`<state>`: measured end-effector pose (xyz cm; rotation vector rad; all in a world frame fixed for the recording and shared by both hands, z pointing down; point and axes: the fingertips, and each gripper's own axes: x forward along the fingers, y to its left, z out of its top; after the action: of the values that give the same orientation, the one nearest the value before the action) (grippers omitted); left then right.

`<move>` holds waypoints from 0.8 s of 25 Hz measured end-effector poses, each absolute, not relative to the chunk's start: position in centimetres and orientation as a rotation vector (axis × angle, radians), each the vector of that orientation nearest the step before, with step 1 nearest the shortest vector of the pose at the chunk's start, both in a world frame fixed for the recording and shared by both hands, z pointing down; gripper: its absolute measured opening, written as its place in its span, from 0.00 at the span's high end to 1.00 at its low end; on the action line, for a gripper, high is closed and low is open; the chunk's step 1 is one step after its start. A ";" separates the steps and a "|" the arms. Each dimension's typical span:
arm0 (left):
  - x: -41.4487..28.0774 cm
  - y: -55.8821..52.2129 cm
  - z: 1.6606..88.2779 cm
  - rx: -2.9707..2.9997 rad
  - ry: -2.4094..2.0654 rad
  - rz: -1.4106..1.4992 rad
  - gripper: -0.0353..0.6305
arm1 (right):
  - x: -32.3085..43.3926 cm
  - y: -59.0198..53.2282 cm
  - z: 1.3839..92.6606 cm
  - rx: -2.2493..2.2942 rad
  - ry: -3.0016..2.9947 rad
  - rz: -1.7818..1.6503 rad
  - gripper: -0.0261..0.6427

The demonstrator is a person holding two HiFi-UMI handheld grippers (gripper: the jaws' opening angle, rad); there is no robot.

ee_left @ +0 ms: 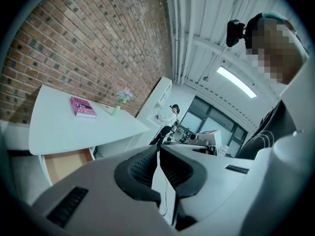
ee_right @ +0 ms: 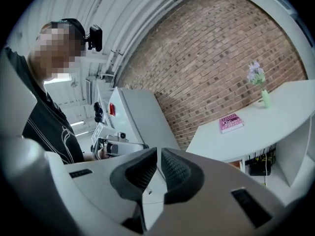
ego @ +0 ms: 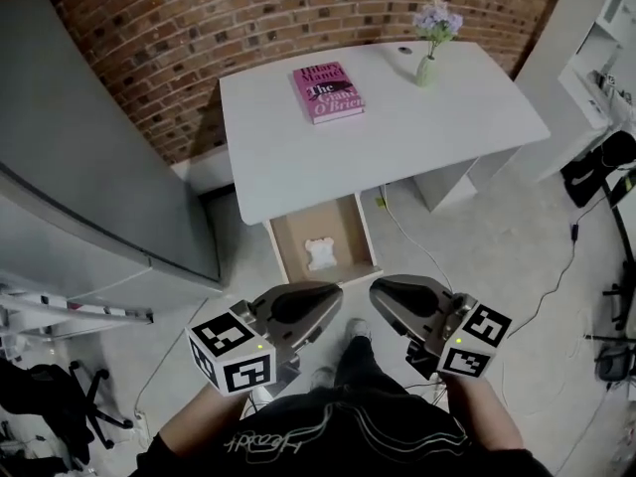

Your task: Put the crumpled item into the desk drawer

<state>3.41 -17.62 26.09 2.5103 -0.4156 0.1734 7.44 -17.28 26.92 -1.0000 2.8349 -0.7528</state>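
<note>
The crumpled white item [ego: 321, 254] lies inside the open wooden drawer [ego: 285, 251] under the white desk's [ego: 298, 157] front edge. Both grippers hang in the air in front of the drawer, close to my body and side by side. My left gripper [ego: 333, 291] is shut with nothing between its dark pads; the left gripper view shows its jaws [ee_left: 158, 150] together, with the desk [ee_left: 59, 129] and drawer [ee_left: 66, 162] off to the left. My right gripper [ego: 376, 288] is also shut and empty, its jaws [ee_right: 158, 152] nearly touching in the right gripper view.
A pink book [ego: 328, 91] and a green vase of flowers [ego: 429, 63] stand on the desk. A tall grey cabinet [ego: 79, 167] is at the left, a brick wall behind. Cables [ego: 571, 256] trail over the floor at right. Another person [ee_left: 172, 113] stands far off.
</note>
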 end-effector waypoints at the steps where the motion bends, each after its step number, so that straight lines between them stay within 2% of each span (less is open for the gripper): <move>1: 3.3 -17.1 25.1 2.535 -0.414 0.155 0.90 | 7.2 -16.9 26.1 -0.995 2.844 -0.731 0.88; 9: 1.3 -13.6 21.5 2.613 -0.426 0.159 0.91 | 4.5 -13.1 21.2 -0.912 2.842 -0.652 0.88; 20: -0.1 -10.8 20.3 2.592 -0.415 0.136 0.91 | 3.4 -11.0 19.9 -0.991 2.835 -0.570 0.88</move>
<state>-0.14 -10.82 20.28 2.5919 -0.4154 0.1359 3.43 -10.98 19.87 -0.9913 2.8345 -0.5705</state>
